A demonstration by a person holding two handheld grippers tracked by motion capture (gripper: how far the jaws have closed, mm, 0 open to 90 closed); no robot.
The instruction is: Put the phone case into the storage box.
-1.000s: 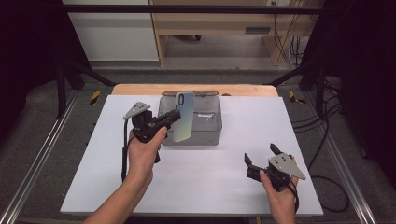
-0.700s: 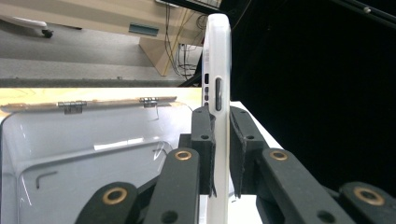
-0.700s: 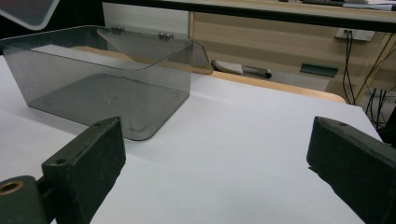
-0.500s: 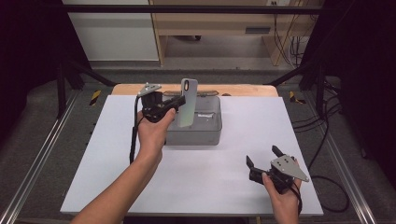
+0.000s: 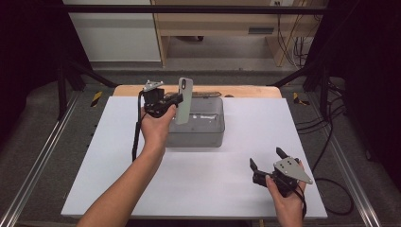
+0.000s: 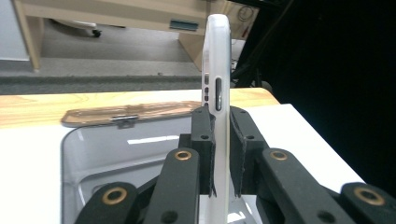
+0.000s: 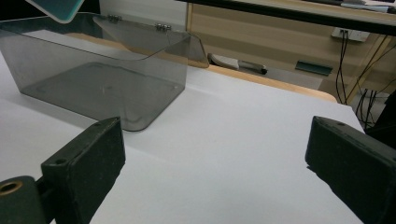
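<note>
High view: the left gripper (image 5: 176, 100) pinches a phone (image 5: 184, 100) upright, above the left rear part of a clear grey box (image 5: 203, 137) that stands on the white table (image 5: 189, 189). The right gripper (image 5: 265, 158) rests near the table's front right corner, jaws spread, nothing between them.

Left gripper view: both pads press the phone (image 6: 217, 93) edge-on, its side buttons facing the camera; the box (image 6: 93, 154) lies open below, lid (image 6: 126, 114) folded back.

Right gripper view: wide-spread jaws frame bare table (image 7: 224, 154); the box (image 7: 102, 79) stands beyond, well apart.
</note>
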